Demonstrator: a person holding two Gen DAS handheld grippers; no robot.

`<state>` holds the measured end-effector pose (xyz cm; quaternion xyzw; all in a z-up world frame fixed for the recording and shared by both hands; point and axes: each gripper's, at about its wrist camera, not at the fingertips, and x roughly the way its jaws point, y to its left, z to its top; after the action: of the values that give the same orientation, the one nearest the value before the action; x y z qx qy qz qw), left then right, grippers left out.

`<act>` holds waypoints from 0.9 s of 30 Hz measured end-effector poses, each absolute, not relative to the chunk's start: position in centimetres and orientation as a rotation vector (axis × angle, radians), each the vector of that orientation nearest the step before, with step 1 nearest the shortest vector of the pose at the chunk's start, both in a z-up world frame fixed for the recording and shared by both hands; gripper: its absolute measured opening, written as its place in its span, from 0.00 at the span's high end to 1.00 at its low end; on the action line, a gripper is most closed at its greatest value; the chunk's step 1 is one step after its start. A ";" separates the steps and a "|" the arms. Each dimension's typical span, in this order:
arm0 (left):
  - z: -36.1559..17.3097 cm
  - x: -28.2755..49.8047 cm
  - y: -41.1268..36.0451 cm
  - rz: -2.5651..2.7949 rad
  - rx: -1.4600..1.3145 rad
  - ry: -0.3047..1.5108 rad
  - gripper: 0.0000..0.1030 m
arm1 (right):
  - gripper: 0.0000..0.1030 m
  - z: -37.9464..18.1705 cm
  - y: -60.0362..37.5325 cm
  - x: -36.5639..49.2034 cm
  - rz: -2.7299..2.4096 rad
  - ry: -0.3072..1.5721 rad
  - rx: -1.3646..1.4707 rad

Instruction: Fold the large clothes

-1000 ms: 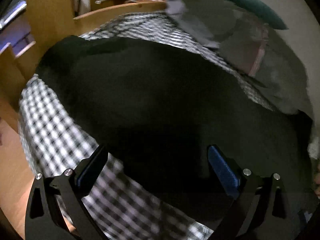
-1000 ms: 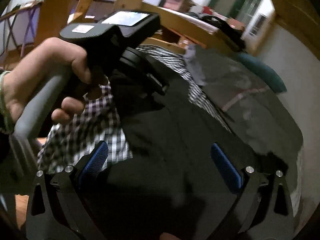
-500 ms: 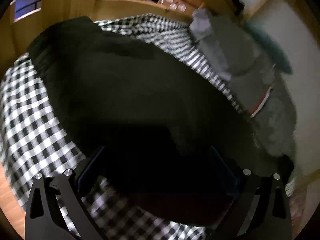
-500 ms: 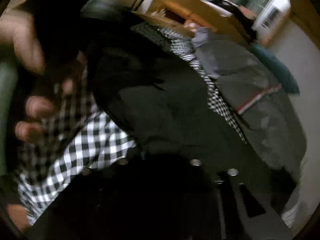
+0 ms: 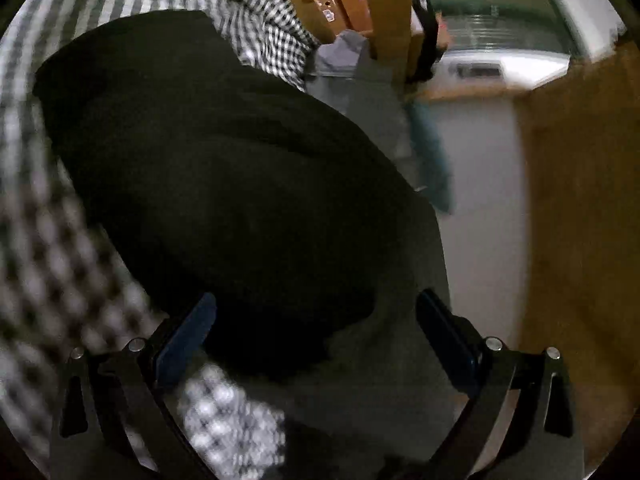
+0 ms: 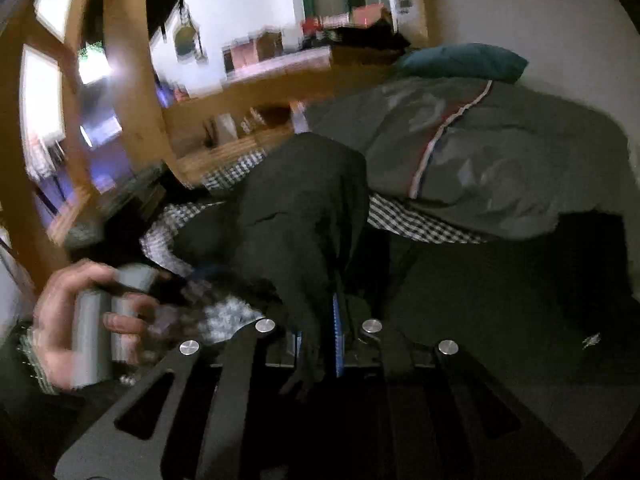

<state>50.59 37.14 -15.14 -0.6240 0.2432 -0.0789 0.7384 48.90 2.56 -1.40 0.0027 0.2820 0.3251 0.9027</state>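
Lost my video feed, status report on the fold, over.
Right hand-held gripper closing on the black fabric garment, fabric between pads. Left hand-held gripper open over it. Grey quilted blanket alongside.

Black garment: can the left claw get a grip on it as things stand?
Probably yes. The left claw is open, with the black garment lying directly ahead between its fingers, nothing over it. The right claw is closing on another fold, clear of that spot.
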 end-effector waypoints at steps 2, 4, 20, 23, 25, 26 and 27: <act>-15.7 51.2 36.3 -0.239 -1.438 0.523 0.05 | 0.89 -0.8 0.8 47.9 0.697 0.559 0.069; -15.5 51.8 35.4 -0.304 -1.463 0.534 0.05 | 0.89 -0.5 -1.0 47.5 0.717 0.545 0.151; -17.1 55.3 33.4 -0.353 -1.731 0.632 0.05 | 0.89 0.1 -7.1 45.6 0.762 0.525 0.387; -17.0 55.4 34.0 -0.492 -1.789 0.547 0.39 | 0.89 -0.3 -9.0 44.5 0.725 0.526 0.380; -15.3 55.4 33.1 -0.514 -1.685 0.593 0.87 | 0.89 -0.8 -9.8 43.9 0.694 0.539 0.363; -13.5 55.6 32.3 -0.523 -1.589 0.610 0.88 | 0.89 -1.2 -10.4 43.7 0.675 0.549 0.356; -12.0 55.5 31.6 -0.522 -1.512 0.619 0.88 | 0.89 -1.6 -10.8 43.6 0.645 0.563 0.346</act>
<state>55.48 31.63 -12.00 -0.6668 0.2730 -0.2303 0.6541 43.61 -10.80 -1.64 0.1669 0.2715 0.3114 0.8952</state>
